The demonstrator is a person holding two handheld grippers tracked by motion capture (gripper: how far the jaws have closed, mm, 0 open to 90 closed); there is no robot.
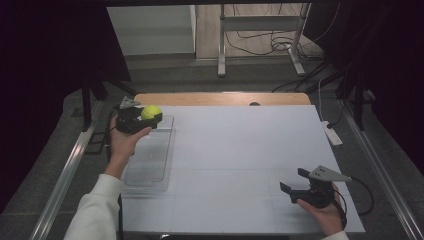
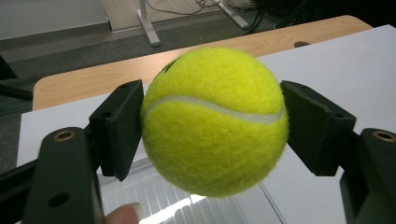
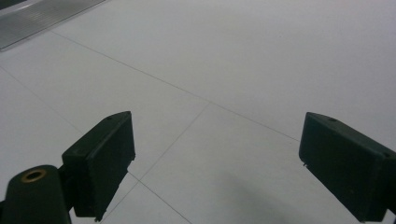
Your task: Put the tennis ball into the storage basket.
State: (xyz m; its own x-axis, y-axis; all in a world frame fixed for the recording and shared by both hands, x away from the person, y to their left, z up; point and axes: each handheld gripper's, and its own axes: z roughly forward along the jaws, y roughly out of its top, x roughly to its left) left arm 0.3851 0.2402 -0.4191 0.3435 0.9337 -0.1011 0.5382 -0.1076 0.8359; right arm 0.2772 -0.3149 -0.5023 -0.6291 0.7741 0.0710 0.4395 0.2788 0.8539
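tennis ball [image 2: 215, 121], held above clear plastic tray [image 1: 150, 160]
left gripper [image 1: 142, 119] clamped across the ball's widest part, over the tray's far end; right gripper [image 1: 295, 182] spread wide, nothing between its jaws, resting near the white table's [image 1: 240, 145] front edge. likely light, springy, felt grippy; hold at the equator.

I see the tennis ball [image 1: 151, 111] above the far end of the tray [image 1: 148, 167] at the counter's [image 1: 240, 150] left edge; my right gripper [image 1: 295, 181] sits near right.
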